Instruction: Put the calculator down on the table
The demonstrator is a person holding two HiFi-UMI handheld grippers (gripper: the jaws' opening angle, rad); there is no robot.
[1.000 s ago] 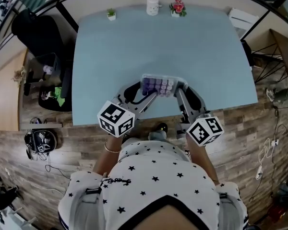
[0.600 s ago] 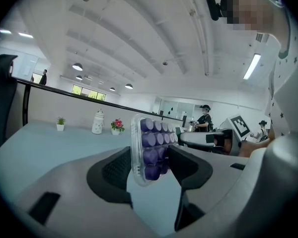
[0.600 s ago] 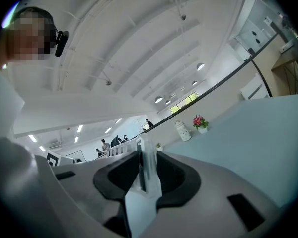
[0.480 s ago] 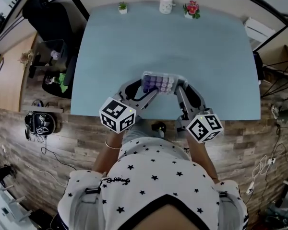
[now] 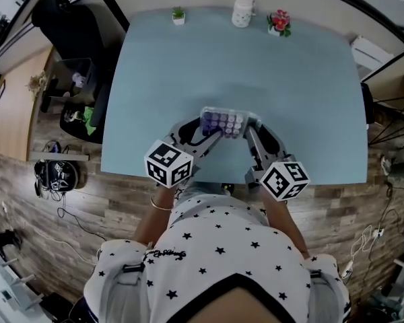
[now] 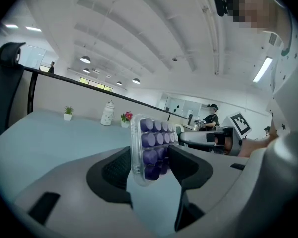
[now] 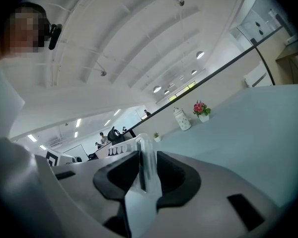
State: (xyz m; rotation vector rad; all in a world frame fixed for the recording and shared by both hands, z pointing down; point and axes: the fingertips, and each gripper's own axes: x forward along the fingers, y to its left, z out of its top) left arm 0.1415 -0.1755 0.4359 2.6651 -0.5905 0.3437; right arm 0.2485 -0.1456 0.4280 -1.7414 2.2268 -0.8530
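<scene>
You hold the calculator [image 5: 222, 122] between both sets of fingers, just above the near part of the pale blue desk [image 5: 242, 66]. The fingers of your left gripper [image 5: 212, 133] pinch its left end, one pad on the purple keys and the other on the clear back. The fingers of your right gripper [image 5: 250, 130] squeeze the thin clear edge of its right end. Well beyond your fingertips, along the desk's far edge, stand a small green plant [image 5: 179, 15], a white jar [image 5: 242, 10] and a pot of red flowers [image 5: 279, 22]. Whether the calculator touches the desk cannot be told.
</scene>
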